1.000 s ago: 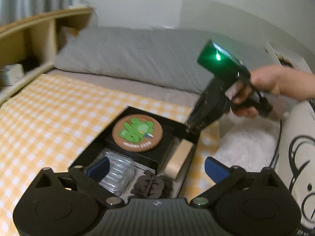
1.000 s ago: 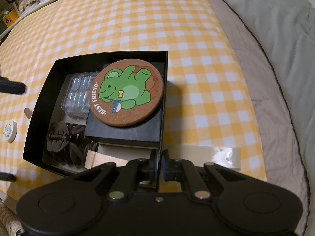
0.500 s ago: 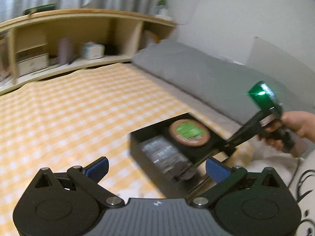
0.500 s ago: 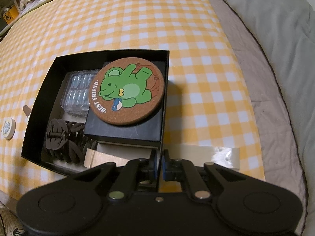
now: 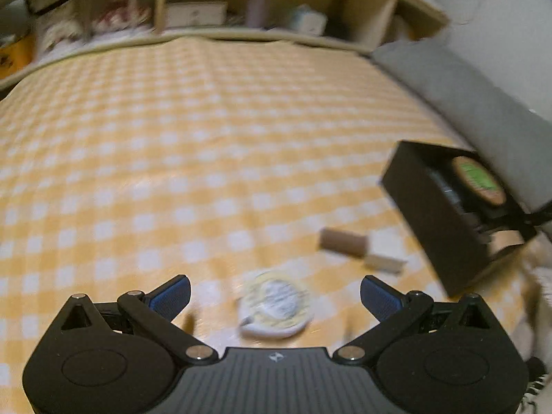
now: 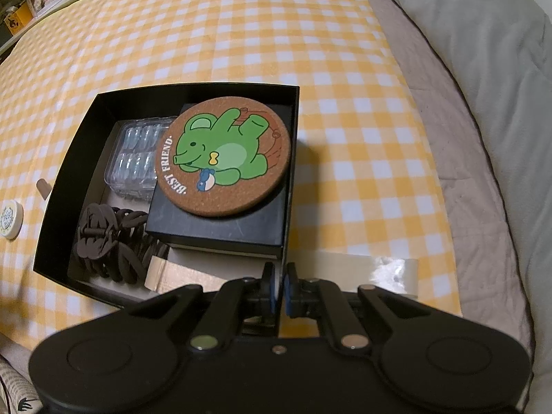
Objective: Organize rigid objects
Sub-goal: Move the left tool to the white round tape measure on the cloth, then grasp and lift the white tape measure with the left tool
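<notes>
My right gripper (image 6: 280, 284) is shut on the near right wall of an open black box (image 6: 291, 110) on the checked bedspread. Inside lie a round cork coaster (image 6: 224, 158) with a green bear on a small black box (image 6: 220, 227), a clear plastic case (image 6: 136, 155), a dark brown hair claw (image 6: 107, 241) and a tan block (image 6: 172, 274). My left gripper (image 5: 274, 293) is open and empty, just above a small round white tin (image 5: 274, 305); the tin also shows in the right wrist view (image 6: 10, 219). A brown cylinder (image 5: 341, 241) and a pale block (image 5: 384, 263) lie beyond it. The black box (image 5: 438, 220) is at the right.
A grey pillow (image 6: 483, 51) runs along the right side of the bed. A wooden shelf unit (image 5: 241, 10) with small items lines the far edge. A clear-taped cream card (image 6: 372, 265) lies under the box's near corner.
My left gripper has swung left and down from over the box to the bedspread, now over the white tin. The right gripper keeps its hold on the box wall.
</notes>
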